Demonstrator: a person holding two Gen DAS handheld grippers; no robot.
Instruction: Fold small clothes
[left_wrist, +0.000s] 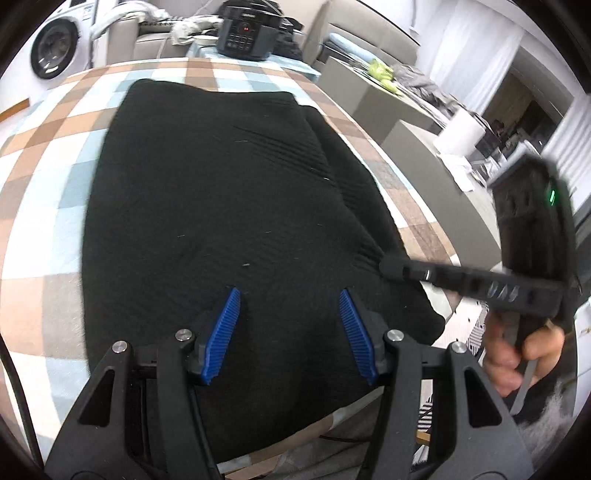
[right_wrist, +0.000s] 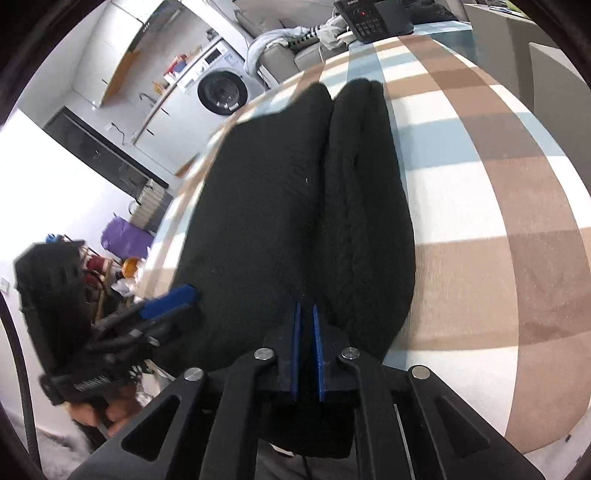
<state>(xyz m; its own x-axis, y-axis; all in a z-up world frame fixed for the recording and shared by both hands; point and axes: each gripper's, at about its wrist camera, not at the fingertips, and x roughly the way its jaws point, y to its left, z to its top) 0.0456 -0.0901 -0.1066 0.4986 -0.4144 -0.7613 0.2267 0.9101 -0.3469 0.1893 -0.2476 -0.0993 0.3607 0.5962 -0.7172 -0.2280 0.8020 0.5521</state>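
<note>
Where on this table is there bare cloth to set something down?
Bare checked tablecloth lies right of the black garment, out to the table edge. A narrower strip runs along the garment's left side. The far end is crowded by the black cooker. The near edge holds both grippers.

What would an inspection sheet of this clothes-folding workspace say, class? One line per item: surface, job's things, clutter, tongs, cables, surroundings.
Surface: checked tablecloth in brown, blue and white squares.
Job's things: one black garment lying on the cloth, its right side folded into a long ridge.
Clutter: a black cooker at the table's far end.
Tongs: left tongs open above the garment's near part; right tongs shut on the garment at its near right edge.
Cables: a dark cable at the left view's edge.
Surroundings: washing machine, sofa with laundry, paper roll.
</note>
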